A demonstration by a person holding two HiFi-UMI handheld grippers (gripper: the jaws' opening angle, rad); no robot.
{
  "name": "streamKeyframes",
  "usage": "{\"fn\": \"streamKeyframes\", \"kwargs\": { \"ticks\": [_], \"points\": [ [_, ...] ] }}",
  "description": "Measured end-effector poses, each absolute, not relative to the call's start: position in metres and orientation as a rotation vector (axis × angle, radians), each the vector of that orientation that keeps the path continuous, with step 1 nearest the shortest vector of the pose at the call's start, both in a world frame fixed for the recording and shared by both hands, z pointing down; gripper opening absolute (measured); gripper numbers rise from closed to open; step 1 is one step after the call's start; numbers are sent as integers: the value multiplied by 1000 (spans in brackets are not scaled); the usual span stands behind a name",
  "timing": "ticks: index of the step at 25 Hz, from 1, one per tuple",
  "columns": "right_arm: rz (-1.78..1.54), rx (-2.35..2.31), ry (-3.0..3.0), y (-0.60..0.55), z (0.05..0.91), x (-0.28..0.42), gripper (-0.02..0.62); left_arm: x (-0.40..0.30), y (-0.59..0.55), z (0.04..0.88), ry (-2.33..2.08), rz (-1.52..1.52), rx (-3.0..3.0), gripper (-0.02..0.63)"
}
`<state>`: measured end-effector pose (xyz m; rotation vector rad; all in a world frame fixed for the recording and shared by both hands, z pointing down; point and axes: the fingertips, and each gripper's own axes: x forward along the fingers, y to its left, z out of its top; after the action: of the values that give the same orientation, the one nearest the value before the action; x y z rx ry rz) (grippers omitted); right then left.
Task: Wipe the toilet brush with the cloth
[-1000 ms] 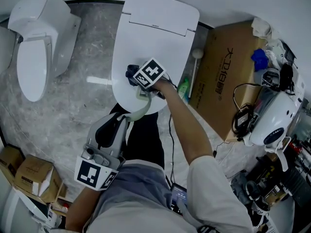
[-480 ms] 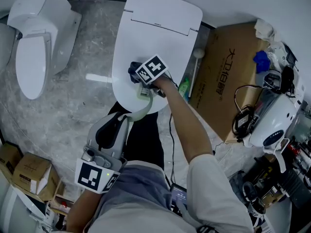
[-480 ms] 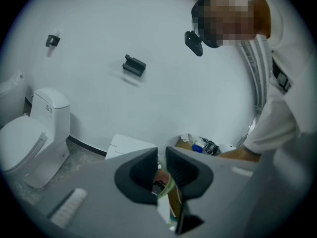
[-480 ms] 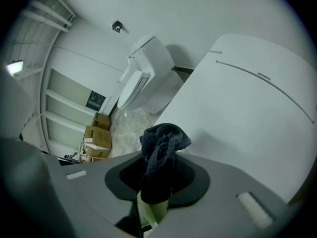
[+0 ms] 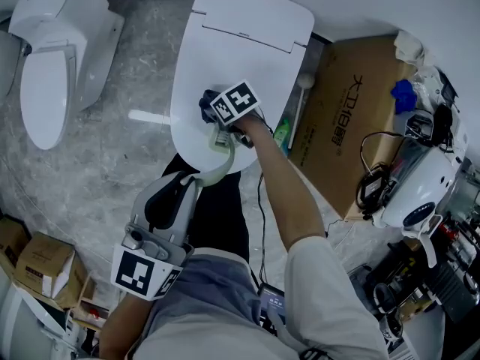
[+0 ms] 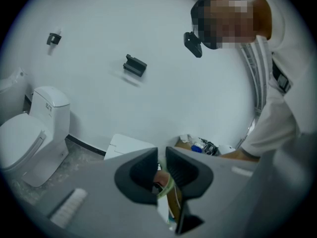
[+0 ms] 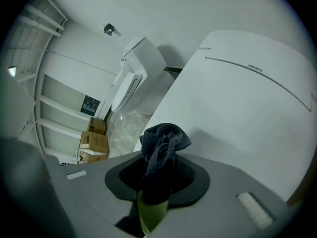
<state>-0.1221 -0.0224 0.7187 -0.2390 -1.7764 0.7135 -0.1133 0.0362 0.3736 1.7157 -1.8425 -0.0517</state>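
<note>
The toilet brush shows as a pale green curved handle [image 5: 223, 166] above the closed white toilet lid [image 5: 247, 58]. My left gripper [image 5: 193, 180] is low in the head view and shut on the handle's near end [image 6: 167, 186]. My right gripper [image 5: 214, 123], under its marker cube, is shut on a dark blue cloth [image 5: 206, 108]. In the right gripper view the cloth [image 7: 161, 148] bunches up between the jaws, wrapped over the green handle [image 7: 151, 209]. The brush head is hidden.
A second white toilet [image 5: 52, 58] stands to the left on the grey marble floor. To the right of the lid are a white round-headed stick [image 5: 303, 82], a green bottle [image 5: 283, 135] and a large cardboard box [image 5: 352, 118]. Cables and devices crowd the far right; small boxes [image 5: 45, 265] sit at lower left.
Almost nothing differs. The head view has shifted slightly, and the right gripper with the cloth has edged a little up along the handle. Both grips hold.
</note>
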Motion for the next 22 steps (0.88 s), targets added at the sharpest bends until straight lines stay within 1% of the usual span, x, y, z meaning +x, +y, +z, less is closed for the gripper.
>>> {"fn": "streamKeyframes", "kwargs": {
  "ticks": [16, 22],
  "points": [
    [809, -53, -1795, -50, 732, -100, 103, -114, 31, 374, -1847, -65, 1715, 0],
    [914, 24, -1787, -57, 734, -87, 106, -114, 30, 373, -1852, -62, 1712, 0]
  ]
}}
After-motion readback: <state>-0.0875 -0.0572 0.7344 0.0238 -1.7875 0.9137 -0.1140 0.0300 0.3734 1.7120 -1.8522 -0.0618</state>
